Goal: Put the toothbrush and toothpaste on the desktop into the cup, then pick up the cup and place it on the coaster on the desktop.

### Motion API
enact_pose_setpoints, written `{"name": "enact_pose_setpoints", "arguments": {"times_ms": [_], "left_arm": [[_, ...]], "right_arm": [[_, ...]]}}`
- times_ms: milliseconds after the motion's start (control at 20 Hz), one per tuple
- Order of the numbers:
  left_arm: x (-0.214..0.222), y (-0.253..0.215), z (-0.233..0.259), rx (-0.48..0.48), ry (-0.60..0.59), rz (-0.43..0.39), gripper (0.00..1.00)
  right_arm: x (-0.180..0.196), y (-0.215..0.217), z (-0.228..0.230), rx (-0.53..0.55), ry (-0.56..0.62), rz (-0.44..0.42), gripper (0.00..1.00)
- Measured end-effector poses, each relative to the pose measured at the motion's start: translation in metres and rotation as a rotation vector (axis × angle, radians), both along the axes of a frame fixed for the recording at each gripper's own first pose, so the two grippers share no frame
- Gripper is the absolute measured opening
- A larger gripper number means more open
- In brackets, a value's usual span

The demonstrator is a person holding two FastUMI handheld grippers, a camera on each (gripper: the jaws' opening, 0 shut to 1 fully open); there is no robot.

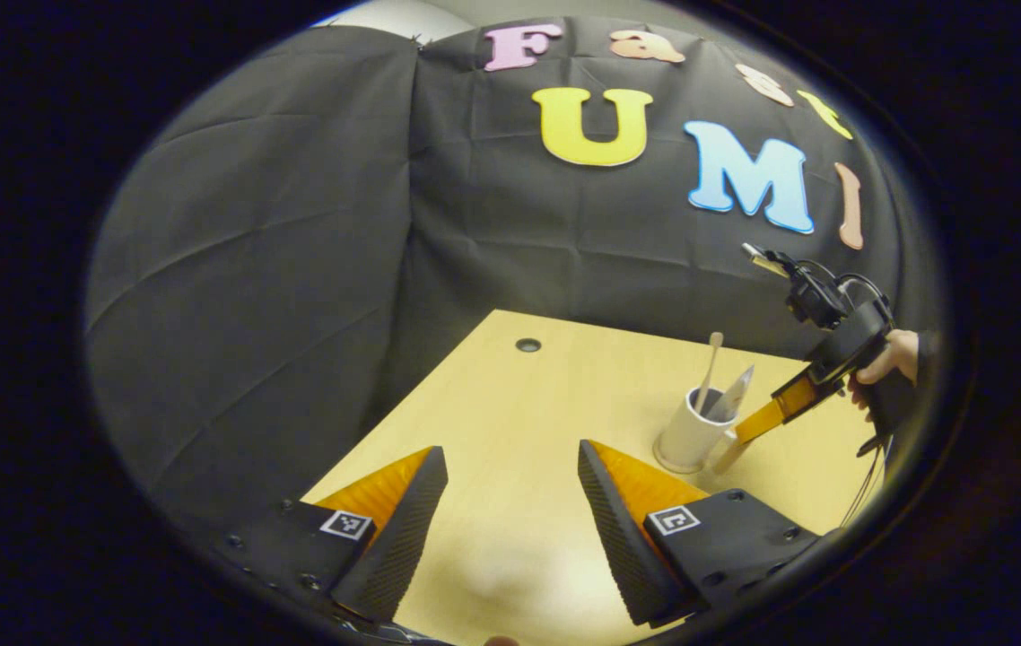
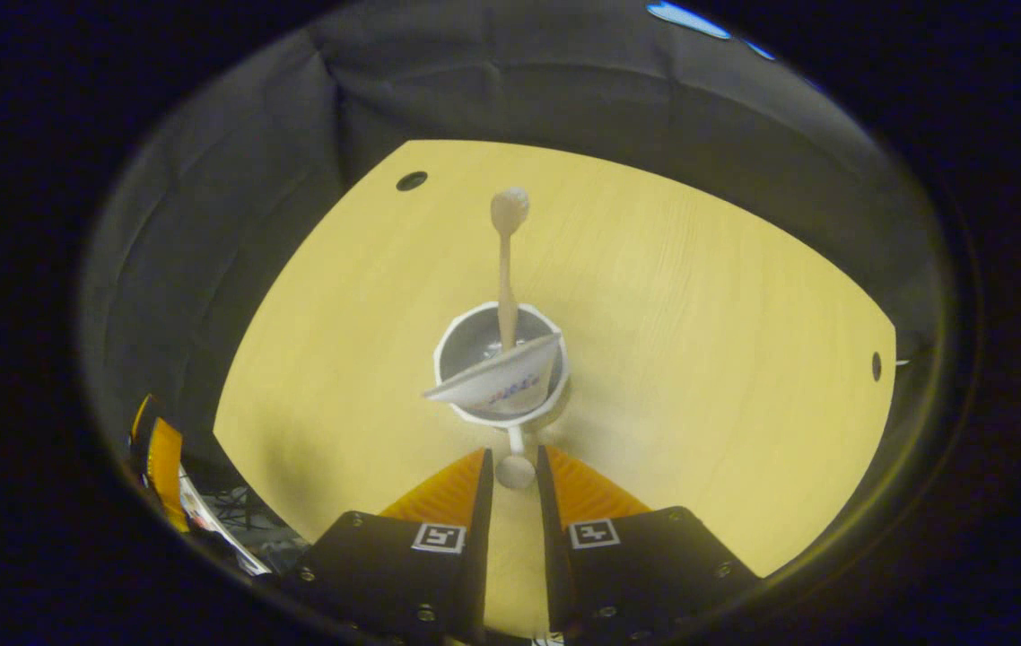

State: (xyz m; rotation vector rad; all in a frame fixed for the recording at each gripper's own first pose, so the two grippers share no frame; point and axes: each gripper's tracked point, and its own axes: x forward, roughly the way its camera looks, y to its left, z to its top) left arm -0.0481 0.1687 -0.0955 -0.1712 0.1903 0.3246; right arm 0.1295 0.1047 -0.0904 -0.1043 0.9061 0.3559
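A round white cup (image 2: pixel 501 381) on the smooth yellow wooden desk (image 2: pixel 699 296) holds a wooden toothbrush (image 2: pixel 507 260) and flat toothpaste tube (image 2: pixel 497 384). The right gripper (image 2: pixel 515 471) has its jaws squeezed on the cup's handle; the left gripper (image 1: pixel 510 502) hangs with jaws wide apart.

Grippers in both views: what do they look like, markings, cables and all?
The left gripper and right gripper each have two wedge-shaped, ribbed jaws on black blocks carrying square black-and-white tags. In the left gripper view, the right gripper shows a black pistol-like body with looping cables on top, held by a hand in a dark sleeve.
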Motion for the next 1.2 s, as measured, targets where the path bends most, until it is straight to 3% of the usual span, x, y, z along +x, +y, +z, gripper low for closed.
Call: {"name": "enact_pose_setpoints", "arguments": {"times_ms": [50,350,700,850,1100,1150,1200], "left_arm": [[0.007,-0.007,0.007,0.011,-0.01,-0.023,0.96],[0.04,-0.058,0.056,0.086,-0.069,-0.144,0.96],[0.057,-0.11,0.135,0.148,-0.194,-0.211,0.95],[0.058,-0.139,0.174,0.15,-0.294,-0.254,0.95],[0.046,-0.166,0.204,0.184,-0.39,-0.269,0.94],[0.044,-0.171,0.208,0.173,-0.403,-0.272,0.94],[0.043,-0.177,0.209,0.161,-0.412,-0.275,0.94]], "right_arm": [[-0.006,-0.005,0.007,0.025,-0.015,-0.016,0.23],[-0.042,-0.045,0.042,0.116,-0.146,-0.122,0.26],[-0.072,-0.102,0.127,0.141,-0.566,-0.275,0.26],[-0.089,-0.112,0.153,0.143,-0.723,-0.293,0.22],[-0.109,-0.123,0.171,0.154,-0.913,-0.344,0.3],[-0.113,-0.121,0.175,0.173,-0.938,-0.335,0.36],[-0.113,-0.124,0.176,0.172,-0.958,-0.346,0.66]]}}
